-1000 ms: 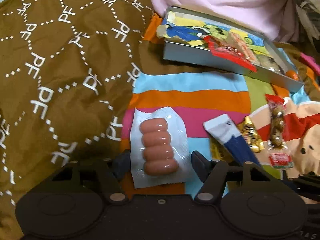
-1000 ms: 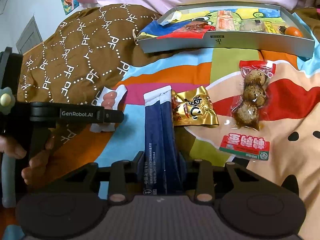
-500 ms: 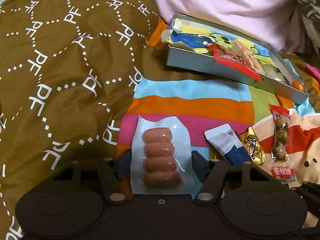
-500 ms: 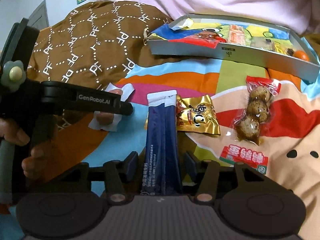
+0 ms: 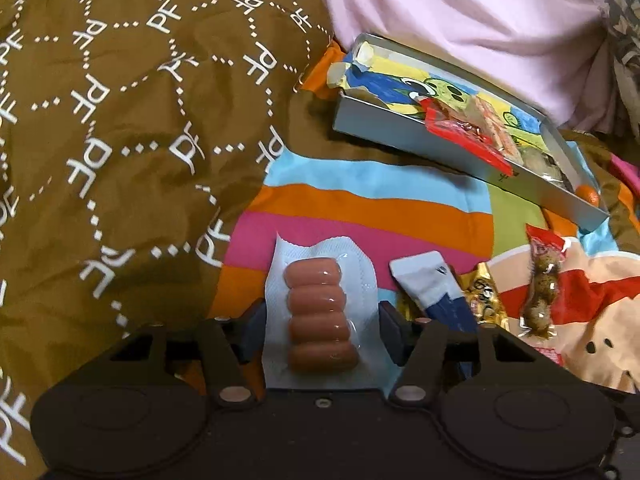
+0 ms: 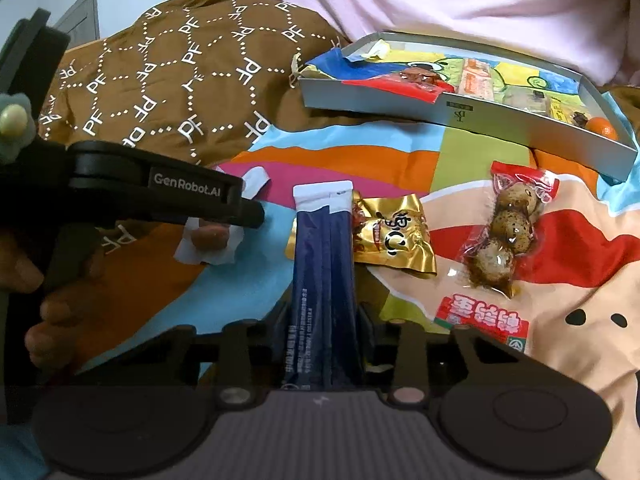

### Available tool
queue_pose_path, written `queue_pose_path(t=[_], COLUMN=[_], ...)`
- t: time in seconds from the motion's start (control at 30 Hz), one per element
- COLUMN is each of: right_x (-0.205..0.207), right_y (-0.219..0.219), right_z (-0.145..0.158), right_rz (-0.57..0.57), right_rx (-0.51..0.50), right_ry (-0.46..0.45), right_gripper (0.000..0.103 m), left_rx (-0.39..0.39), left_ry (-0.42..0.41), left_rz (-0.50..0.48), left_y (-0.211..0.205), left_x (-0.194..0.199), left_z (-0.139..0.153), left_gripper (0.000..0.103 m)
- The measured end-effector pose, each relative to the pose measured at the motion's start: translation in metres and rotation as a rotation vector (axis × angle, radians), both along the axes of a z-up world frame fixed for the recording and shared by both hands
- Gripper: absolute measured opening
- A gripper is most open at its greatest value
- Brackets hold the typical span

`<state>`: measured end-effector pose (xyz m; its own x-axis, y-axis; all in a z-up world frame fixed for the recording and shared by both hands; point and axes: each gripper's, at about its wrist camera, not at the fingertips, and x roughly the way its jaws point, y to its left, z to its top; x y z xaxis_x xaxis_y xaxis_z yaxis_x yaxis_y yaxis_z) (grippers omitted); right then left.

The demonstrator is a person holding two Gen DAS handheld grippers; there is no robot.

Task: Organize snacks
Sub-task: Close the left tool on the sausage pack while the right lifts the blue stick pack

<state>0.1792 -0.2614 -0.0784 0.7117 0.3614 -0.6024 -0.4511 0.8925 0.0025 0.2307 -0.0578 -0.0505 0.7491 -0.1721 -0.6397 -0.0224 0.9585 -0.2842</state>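
Note:
My left gripper (image 5: 322, 330) is shut on a clear pack of small pink sausages (image 5: 320, 320), lifted a little off the striped blanket. My right gripper (image 6: 322, 330) is shut on a dark blue stick packet with a white end (image 6: 322, 280). The blue packet also shows in the left wrist view (image 5: 436, 294). The left gripper's body (image 6: 160, 192) is at the left of the right wrist view, with the sausage pack (image 6: 210, 240) under it. A grey snack tray (image 6: 532, 132) lies at the back right, with several snacks in it.
A gold candy wrapper (image 6: 392, 236) and a red pack of quail eggs (image 6: 504, 232) lie on the blanket right of the blue packet. A brown patterned quilt (image 5: 120, 120) is bunched at the left. A pink cloth (image 5: 460, 12) rises behind the tray.
Both grippers have closed on their packs and risen a little. The tray sits lower and nearer in both views. The left gripper's body has moved further into the right wrist view.

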Motion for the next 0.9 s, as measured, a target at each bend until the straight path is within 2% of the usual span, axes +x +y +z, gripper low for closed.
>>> queue_pose_path(t=[0.17,0.33,0.43,0.57,0.73,0.9], right_x=[-0.006,-0.016,-0.017,-0.022,-0.025,-0.025], right_y=[0.004,0.013,0.015,0.017,0.008,-0.005], right_z=[0.002,0.001,-0.001,0.000,0.006,0.022], right_rz=[0.014,0.036,0.046,0.054,0.051,0.004], right_rx=[-0.071,-0.243,-0.274,-0.343,-0.369,-0.329], right_ry=[-0.049,-0.153,-0.173,-0.254,-0.304,-0.370], right_gripper=[0.034,0.032,0.031,0.030,0.030,0.030], left_rx=[-0.022,-0.034,-0.040,-0.023,-0.038,-0.019], left_ry=[0.017,0.021,0.009,-0.020,-0.061,-0.108], left_rz=[0.035,0.069,0.079,0.078,0.083,0.076], left_y=[-0.006,-0.011,-0.015,-0.022,-0.028,-0.037], left_x=[-0.008,-0.017,-0.022,-0.026,-0.028,-0.022], left_z=[0.003,0.008,0.013,0.026,0.045,0.066], left_gripper=[0.057,0.057,0.057,0.057,0.057,0.057])
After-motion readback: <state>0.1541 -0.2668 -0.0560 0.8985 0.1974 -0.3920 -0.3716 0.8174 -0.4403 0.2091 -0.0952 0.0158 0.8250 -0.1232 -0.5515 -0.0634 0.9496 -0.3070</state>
